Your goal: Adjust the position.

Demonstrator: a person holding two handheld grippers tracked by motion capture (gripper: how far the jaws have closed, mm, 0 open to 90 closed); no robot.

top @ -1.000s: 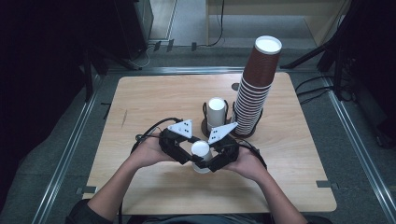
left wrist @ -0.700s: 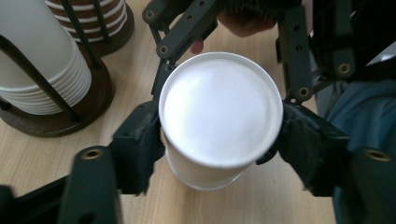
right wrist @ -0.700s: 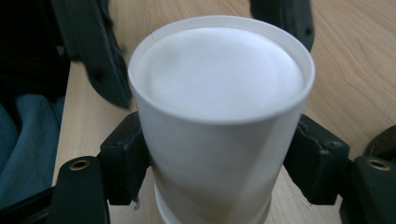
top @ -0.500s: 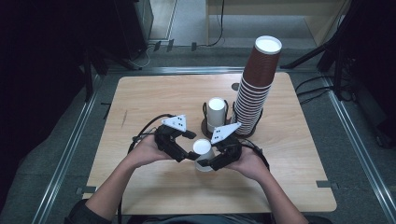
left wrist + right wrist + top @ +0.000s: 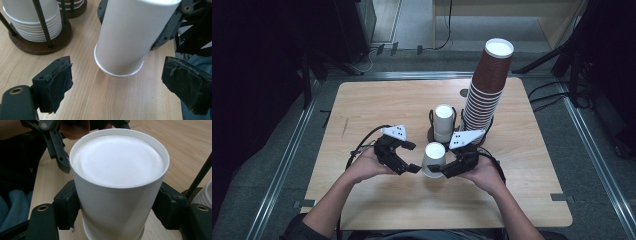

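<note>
White cup: an upside-down white paper cup point(image 5: 433, 159), base up and rim down, tilted a little, its rim on or just above the surface; I cannot tell which. It is just in front of the dark wooden rack, on the person's side.
Right gripper: the right gripper point(image 5: 117, 202) has its jaws clamped on the white cup's wall from both sides, pads pressing on it.
Left gripper: the left gripper point(image 5: 125, 82) is just beside the white cup, on the side away from the right gripper; its jaws have just been opening and stand apart with nothing between the pads, clear of the cup.
Dark wooden rack: a round dark wooden rack with thin black rods point(image 5: 432, 134) holds a short stack of white paper cups point(image 5: 443, 121).
Brown stack: a tall leaning stack of brown paper cups point(image 5: 487, 85) is just beside the rack, on the right gripper's side.
Surface: the light wooden surface point(image 5: 377, 105) carries all of these.
</note>
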